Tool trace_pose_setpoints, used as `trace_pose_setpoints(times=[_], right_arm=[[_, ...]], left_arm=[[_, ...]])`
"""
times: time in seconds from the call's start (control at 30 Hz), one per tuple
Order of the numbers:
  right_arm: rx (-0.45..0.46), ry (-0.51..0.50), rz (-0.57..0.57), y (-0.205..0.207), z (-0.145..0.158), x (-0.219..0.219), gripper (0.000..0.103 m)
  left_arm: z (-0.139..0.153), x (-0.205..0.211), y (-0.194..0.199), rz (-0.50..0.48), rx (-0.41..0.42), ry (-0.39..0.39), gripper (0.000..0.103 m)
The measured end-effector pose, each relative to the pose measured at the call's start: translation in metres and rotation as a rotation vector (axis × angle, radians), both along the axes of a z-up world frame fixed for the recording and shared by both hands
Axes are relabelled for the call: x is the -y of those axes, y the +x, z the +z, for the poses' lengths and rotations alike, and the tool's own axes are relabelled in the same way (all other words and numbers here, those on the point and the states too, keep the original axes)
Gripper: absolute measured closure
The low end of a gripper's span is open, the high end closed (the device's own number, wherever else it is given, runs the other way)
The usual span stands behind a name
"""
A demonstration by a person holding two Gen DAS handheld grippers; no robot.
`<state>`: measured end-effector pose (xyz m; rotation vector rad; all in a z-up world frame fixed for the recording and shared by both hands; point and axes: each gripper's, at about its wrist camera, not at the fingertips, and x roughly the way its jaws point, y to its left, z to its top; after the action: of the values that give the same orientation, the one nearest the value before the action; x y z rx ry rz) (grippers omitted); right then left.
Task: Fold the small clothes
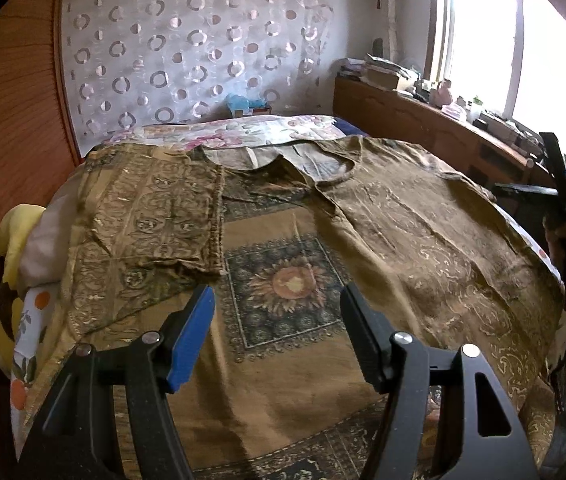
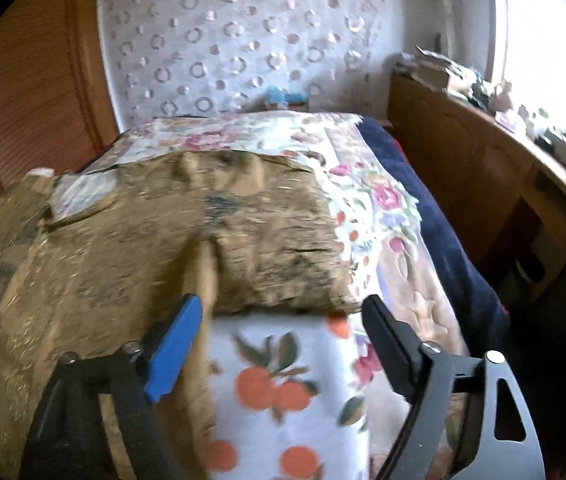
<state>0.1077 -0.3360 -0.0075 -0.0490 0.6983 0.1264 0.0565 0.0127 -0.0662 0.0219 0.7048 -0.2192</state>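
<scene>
The brown patterned garment point(image 1: 363, 216) lay spread flat on the bed point(image 1: 283, 128), its left sleeve already folded inward, likely to square it up. The left tool point(image 1: 277, 332) hovered over its woven, medallion-printed front, jaws spread and empty. The right tool point(image 2: 283, 336) was spread near the sleeve edge point(image 2: 283, 304), pinching nothing.

The right gripper point(image 2: 283, 320) is hovering with its jaws apart over the edge of a brown patterned garment point(image 2: 131, 260), nothing pressed between them. Below it an orange-print sheet point(image 2: 283, 392) is showing, a floral bedspread point(image 2: 363, 192) is lying beyond, and a wooden cabinet point(image 2: 463, 168) is standing at the right.
</scene>
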Motion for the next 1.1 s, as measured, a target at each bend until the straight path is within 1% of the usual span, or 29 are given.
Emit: trace_pose_setpoints(times=[0.13,0.23,0.37,0.47,0.53,0.57,0.63,0.67,0.73,0.77,0.87,0.97,1.03,1.1], right_arm=[[-0.041,0.049,-0.025,0.020,-0.001,0.006,0.030],[-0.087,0.081,-0.028,0.035,-0.003,0.007,0.034],[-0.136,0.087,-0.030,0.044,-0.005,0.009,0.039],[-0.148,0.090,-0.023,0.045,0.000,0.012,0.046],[-0.149,0.087,-0.014,0.047,0.003,0.013,0.055],[-0.146,0.086,-0.009,0.048,0.004,0.014,0.057],[-0.133,0.057,-0.003,0.048,0.005,0.012,0.070],[-0.124,0.029,-0.003,0.047,0.005,0.010,0.073],[-0.110,-0.018,-0.004,0.048,0.007,0.007,0.088],[-0.101,-0.031,-0.001,0.049,0.006,0.006,0.090],[-0.031,-0.067,0.012,0.045,0.018,-0.005,0.094],[0.053,-0.060,0.026,0.034,0.037,-0.018,0.094],[0.088,-0.046,0.072,0.025,0.045,-0.031,0.094],[0.098,-0.051,0.125,0.017,0.048,-0.048,0.094]], left_arm=[[-0.006,0.005,0.004,-0.010,-0.022,0.018,0.037],[-0.013,0.009,0.011,-0.021,-0.059,0.045,0.037],[-0.024,0.013,0.020,-0.037,-0.118,0.069,0.037],[-0.027,0.017,0.023,-0.047,-0.142,0.088,0.037],[-0.030,0.019,0.025,-0.048,-0.155,0.099,0.037],[-0.030,0.019,0.025,-0.046,-0.155,0.098,0.034],[-0.030,0.018,0.025,-0.034,-0.159,0.099,0.031],[-0.030,0.017,0.025,-0.028,-0.162,0.095,0.029],[-0.031,0.016,0.025,-0.024,-0.168,0.091,0.027],[-0.031,0.016,0.025,-0.022,-0.168,0.092,0.026],[-0.031,0.016,0.025,-0.020,-0.167,0.093,0.026],[-0.030,0.017,0.024,-0.020,-0.159,0.102,0.026],[-0.027,0.017,0.021,-0.019,-0.137,0.108,0.026],[-0.023,0.016,0.017,-0.018,-0.102,0.100,0.026]])
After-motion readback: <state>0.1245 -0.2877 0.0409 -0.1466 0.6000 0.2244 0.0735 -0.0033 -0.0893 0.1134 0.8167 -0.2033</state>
